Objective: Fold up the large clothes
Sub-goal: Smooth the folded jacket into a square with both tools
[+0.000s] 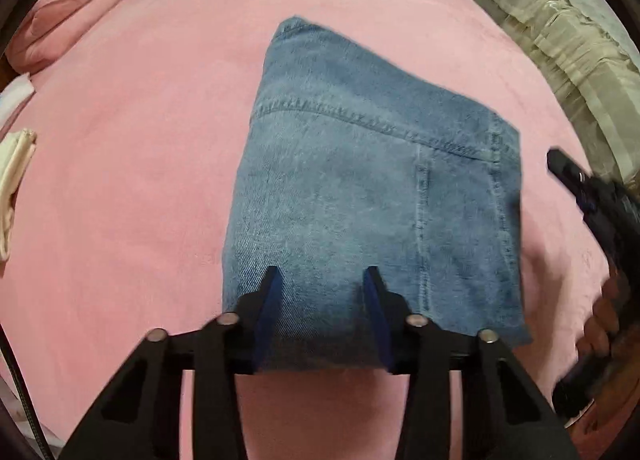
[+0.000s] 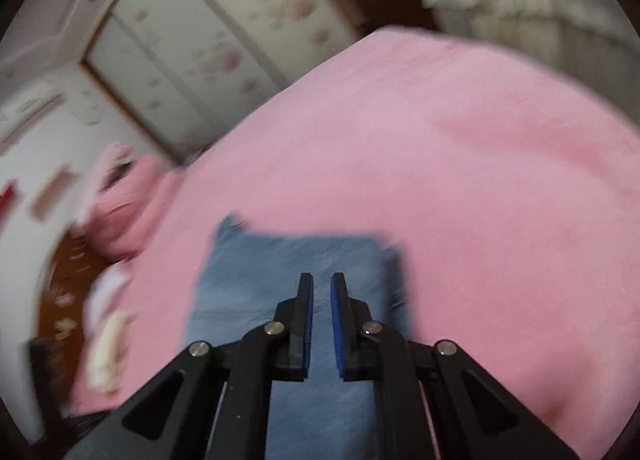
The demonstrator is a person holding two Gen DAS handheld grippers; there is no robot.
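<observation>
Folded blue jeans [image 1: 360, 188] lie in a compact stack on the pink bed cover [image 1: 140, 180]. My left gripper [image 1: 323, 274] is open, its blue-padded fingers spread over the near edge of the jeans, holding nothing. My right gripper [image 2: 322, 280] hovers above the jeans [image 2: 280, 272] with its pads a narrow gap apart and nothing between them; this view is blurred by motion. The right gripper also shows in the left wrist view [image 1: 580, 180] at the right, beside the jeans.
Pink pillows [image 1: 68, 16] lie at the far left of the bed. A cream cloth [image 1: 12, 172] lies at the left edge. Beige ruffled bedding [image 1: 560, 28] sits to the right. A floral wardrobe [image 2: 208, 32] stands behind the bed.
</observation>
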